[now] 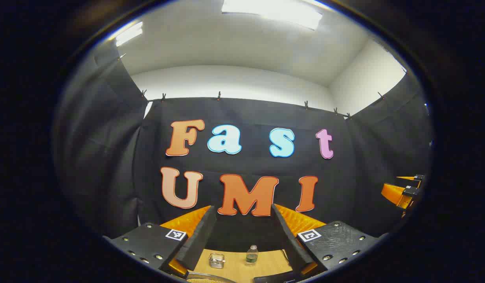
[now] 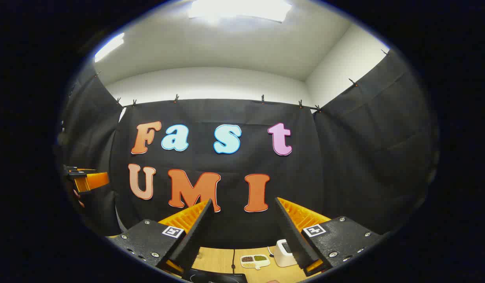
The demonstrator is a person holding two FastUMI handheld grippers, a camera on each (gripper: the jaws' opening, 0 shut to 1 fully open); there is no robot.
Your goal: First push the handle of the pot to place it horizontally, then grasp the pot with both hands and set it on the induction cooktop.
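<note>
Black cloth (image 1: 109, 157) hangs all around the booth, with a white ceiling (image 1: 226, 43) above. Down low is a wooden table (image 1: 234, 267). The left gripper (image 1: 242, 220) is up in the air with its fingers wide apart, holding nothing. The right gripper (image 2: 242, 216) is open and holds nothing too. The pot (image 1: 205, 278) just peeks in at the bottom of the left gripper view. The induction cooktop (image 2: 217, 277) lies flat on the table, low in the right gripper view. A white box (image 2: 283, 251) sits by a small dish (image 2: 255, 260). A little bottle (image 1: 252, 254) stands near a clear box (image 1: 216, 260).
</note>
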